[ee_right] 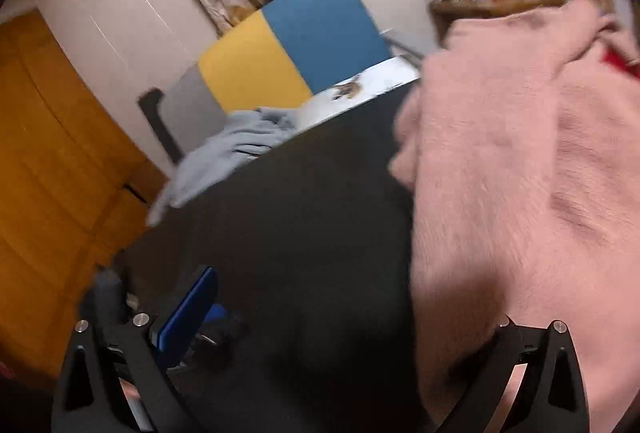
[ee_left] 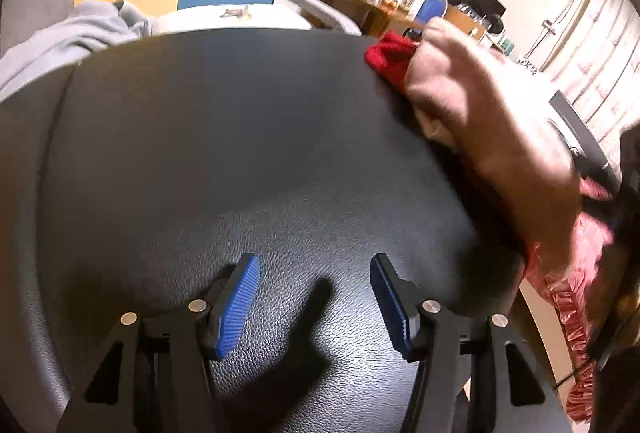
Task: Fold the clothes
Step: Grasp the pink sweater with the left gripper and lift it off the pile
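One pink garment [ee_right: 520, 173], one grey (crumpled) [ee_left: 68, 37], left tongs [ee_left: 316, 297] parted

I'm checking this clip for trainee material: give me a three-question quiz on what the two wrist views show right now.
1. True or false: the left gripper is open and holds nothing.
2. Which garment hangs over the right gripper's right finger? A) grey garment B) pink fuzzy garment C) red cloth
3. In the left wrist view, what surface lies under the fingers?

Key: 1 true; 2 B; 3 the black leather-textured tabletop.
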